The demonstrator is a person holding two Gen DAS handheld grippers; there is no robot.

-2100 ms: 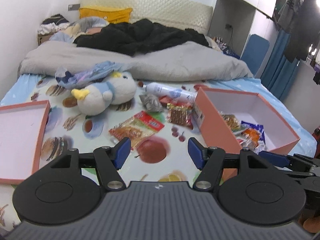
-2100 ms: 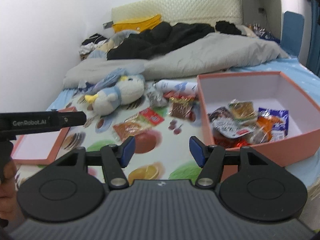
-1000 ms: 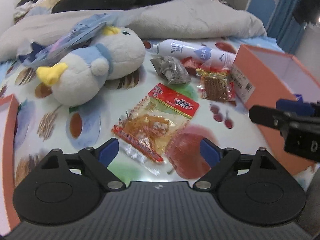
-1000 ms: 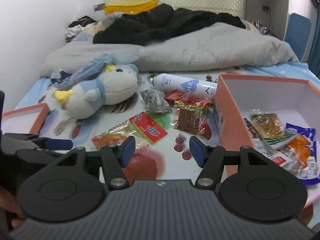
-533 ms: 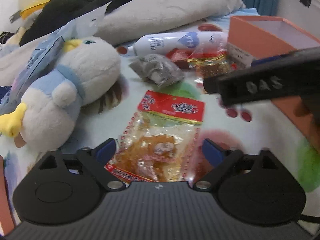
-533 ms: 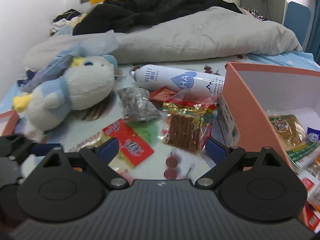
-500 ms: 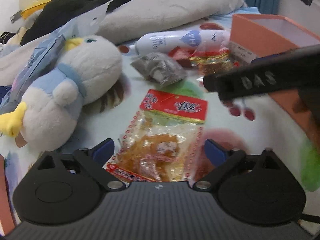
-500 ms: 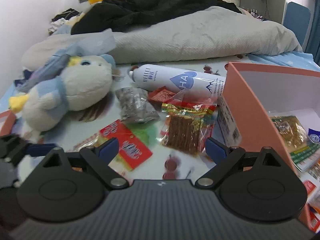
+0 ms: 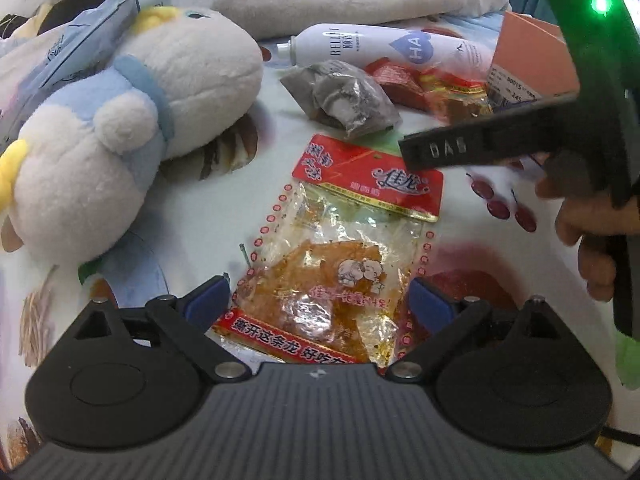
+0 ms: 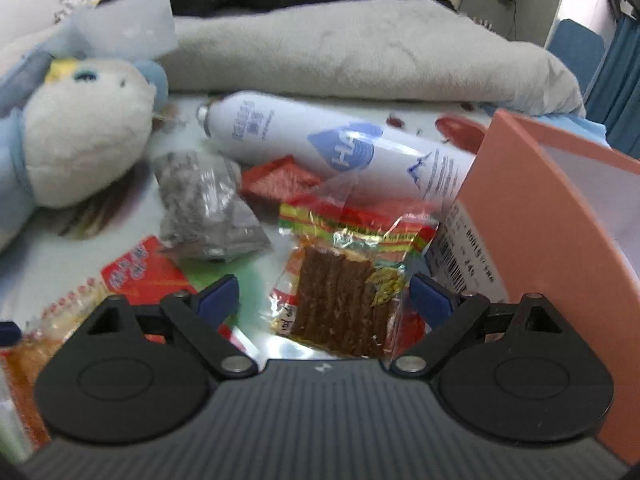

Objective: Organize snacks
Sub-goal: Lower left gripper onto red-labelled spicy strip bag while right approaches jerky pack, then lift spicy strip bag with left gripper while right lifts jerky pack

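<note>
Left wrist view: the left tool [image 9: 320, 300] gapes around the red-topped snack packet [image 9: 340, 248]; the right tool [image 10: 324, 292] gapes around the brown-stick packet [image 10: 344, 296] beside the pink box [image 10: 552, 248]. Both packets, and a grey one [image 10: 204, 208], remain unboxed.

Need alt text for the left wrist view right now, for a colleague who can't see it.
The open left gripper straddles a clear snack packet with a red header on the printed bedsheet. A penguin plush lies left; the right gripper's arm crosses above.

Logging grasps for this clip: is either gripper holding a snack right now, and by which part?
Nothing is held. The left gripper is open around the orange snack packet; the right gripper is open around the brown-stick packet.
</note>
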